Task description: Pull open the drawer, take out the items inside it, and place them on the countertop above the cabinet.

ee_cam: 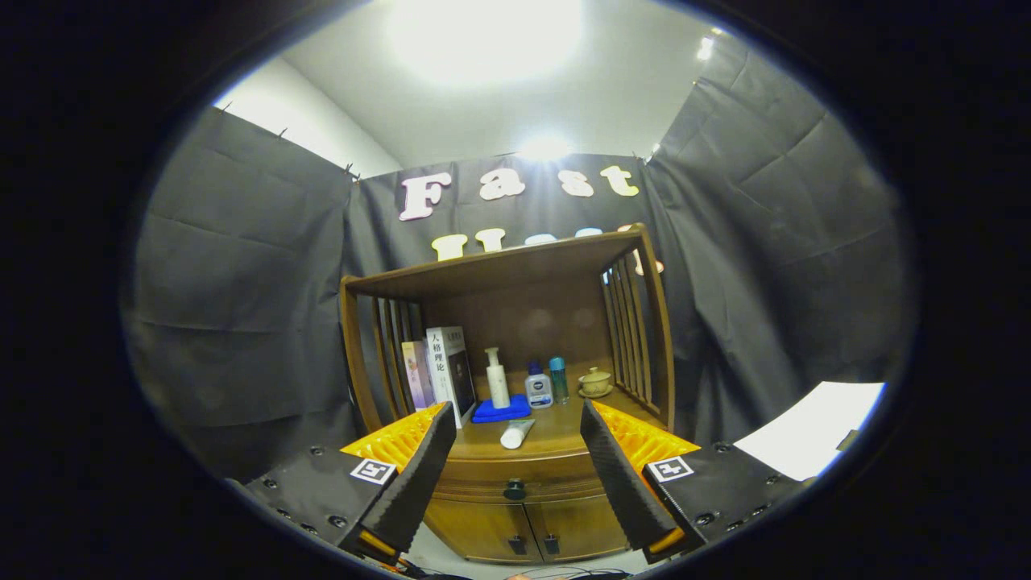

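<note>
The gripper [515, 483] hung wide open and empty, squared up before the shut drawer [515, 475], its knob [515, 489] between the fingers, while a tube [517, 433] lay above on the countertop [556, 439].

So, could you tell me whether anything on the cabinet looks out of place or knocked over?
One thing: a white tube lies on its side on the countertop, ahead of the blue cloth, while the bottles behind stand upright. The drawer is shut, and the gripper is open.
</note>
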The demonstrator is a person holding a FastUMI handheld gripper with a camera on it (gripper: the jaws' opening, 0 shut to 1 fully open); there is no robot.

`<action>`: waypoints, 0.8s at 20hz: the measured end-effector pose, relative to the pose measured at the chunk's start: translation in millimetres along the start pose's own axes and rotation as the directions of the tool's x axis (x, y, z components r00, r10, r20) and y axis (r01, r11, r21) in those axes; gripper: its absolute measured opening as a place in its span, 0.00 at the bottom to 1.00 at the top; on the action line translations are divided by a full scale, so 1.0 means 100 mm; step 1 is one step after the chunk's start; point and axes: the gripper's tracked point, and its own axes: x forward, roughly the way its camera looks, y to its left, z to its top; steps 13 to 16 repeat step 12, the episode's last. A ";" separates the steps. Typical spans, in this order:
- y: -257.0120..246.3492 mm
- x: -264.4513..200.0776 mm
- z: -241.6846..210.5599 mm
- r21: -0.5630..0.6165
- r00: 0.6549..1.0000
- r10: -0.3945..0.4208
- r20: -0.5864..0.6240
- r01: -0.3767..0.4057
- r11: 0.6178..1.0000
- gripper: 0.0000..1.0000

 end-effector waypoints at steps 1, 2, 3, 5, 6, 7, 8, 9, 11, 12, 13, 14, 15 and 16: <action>-0.06 -0.02 0.03 0.002 1.000 -0.013 0.007 0.013 1.000 0.98; -0.11 -0.02 0.05 0.009 1.000 -0.025 0.014 0.025 1.000 0.98; -0.14 -0.02 0.07 0.022 0.999 -0.033 0.021 0.033 0.999 0.98; -0.13 -0.02 0.05 0.050 0.999 -0.029 0.018 0.028 0.998 0.98; -0.12 -0.03 0.04 0.055 1.000 -0.025 0.013 0.024 0.998 0.98; -0.13 -0.03 0.01 0.051 1.000 -0.021 0.004 0.021 0.998 0.98; -0.11 -0.03 -0.01 0.041 1.000 -0.019 -0.002 0.019 0.999 0.98; -0.10 -0.02 -0.01 0.026 1.000 -0.019 -0.002 0.019 0.999 0.98; -0.07 -0.02 0.01 -0.001 1.000 -0.021 0.007 0.021 1.000 0.98; -0.06 -0.03 0.02 -0.009 1.000 -0.019 0.013 0.019 1.000 0.98; -0.06 -0.03 0.02 -0.009 1.000 -0.019 0.013 0.019 1.000 0.98; -0.06 -0.03 0.02 -0.009 1.000 -0.019 0.013 0.019 1.000 0.98; -0.06 -0.03 0.02 -0.009 1.000 -0.019 0.013 0.019 1.000 0.98; -0.06 -0.03 0.02 -0.009 1.000 -0.019 0.013 0.019 1.000 0.98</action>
